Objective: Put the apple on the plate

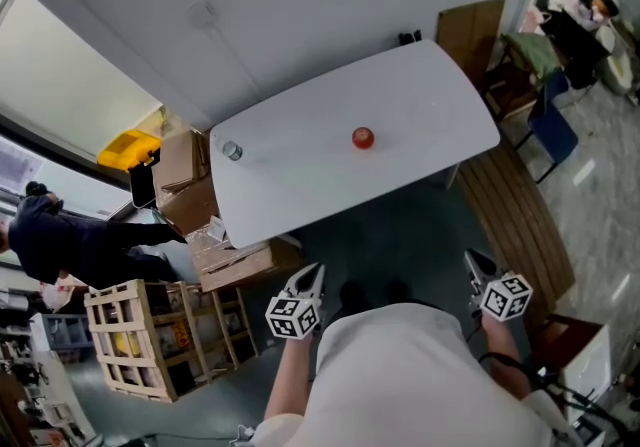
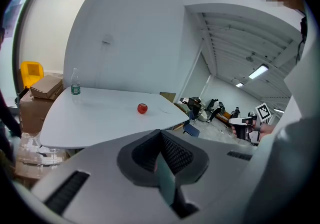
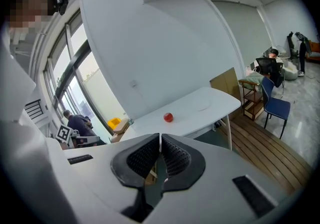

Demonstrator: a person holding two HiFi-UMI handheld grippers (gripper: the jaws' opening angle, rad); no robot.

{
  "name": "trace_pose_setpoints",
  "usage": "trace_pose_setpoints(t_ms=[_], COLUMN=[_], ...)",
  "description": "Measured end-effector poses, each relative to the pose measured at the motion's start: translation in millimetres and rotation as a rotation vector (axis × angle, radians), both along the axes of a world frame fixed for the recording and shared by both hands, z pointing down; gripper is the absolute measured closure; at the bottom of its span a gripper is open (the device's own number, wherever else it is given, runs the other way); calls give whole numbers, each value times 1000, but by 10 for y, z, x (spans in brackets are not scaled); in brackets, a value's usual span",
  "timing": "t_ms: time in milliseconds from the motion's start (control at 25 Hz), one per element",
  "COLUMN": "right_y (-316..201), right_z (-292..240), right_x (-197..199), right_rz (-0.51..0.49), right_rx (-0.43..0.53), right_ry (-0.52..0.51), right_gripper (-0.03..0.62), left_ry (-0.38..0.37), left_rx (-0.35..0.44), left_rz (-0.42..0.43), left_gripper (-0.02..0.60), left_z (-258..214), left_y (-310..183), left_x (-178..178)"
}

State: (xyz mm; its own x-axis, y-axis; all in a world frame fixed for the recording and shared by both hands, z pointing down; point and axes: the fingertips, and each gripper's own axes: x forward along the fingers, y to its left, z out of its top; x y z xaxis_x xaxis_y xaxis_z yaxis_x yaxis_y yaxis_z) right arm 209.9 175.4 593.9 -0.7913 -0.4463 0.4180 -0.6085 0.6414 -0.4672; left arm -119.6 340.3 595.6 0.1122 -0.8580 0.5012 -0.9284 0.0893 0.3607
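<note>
A red apple point(image 1: 363, 138) rests near the middle of the white table point(image 1: 300, 185); it also shows in the left gripper view point(image 2: 142, 108) and the right gripper view point(image 3: 168, 117). A pale plate point(image 3: 202, 107), hard to make out against the white top, lies to the right of the apple. Both grippers are held well short of the table, above the floor in front of the person's body. My left gripper point(image 1: 311, 278) point(image 2: 160, 132) is shut with nothing in it. My right gripper point(image 1: 474, 261) point(image 3: 160, 136) is also shut and holds nothing.
A clear water bottle point(image 1: 232, 151) stands at the table's left end. Cardboard boxes point(image 1: 185, 185), a yellow bin point(image 1: 128, 148) and a wooden crate point(image 1: 125, 335) crowd the left side, near a person in dark clothes point(image 1: 60, 235). A blue chair point(image 1: 550, 130) and wooden decking point(image 1: 515, 215) lie to the right.
</note>
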Motion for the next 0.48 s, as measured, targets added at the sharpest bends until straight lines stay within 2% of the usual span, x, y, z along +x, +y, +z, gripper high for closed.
trace_pose_setpoints(t_ms=[480], right_y=[-161], right_z=[57], right_x=[120], right_rz=[-37], right_rx=[-8], right_ry=[3], right_gripper=[556], left_ry=[-4], left_rx=[-12], left_rz=[-11], left_gripper=[580], left_z=[74], left_y=[-140], left_x=[244])
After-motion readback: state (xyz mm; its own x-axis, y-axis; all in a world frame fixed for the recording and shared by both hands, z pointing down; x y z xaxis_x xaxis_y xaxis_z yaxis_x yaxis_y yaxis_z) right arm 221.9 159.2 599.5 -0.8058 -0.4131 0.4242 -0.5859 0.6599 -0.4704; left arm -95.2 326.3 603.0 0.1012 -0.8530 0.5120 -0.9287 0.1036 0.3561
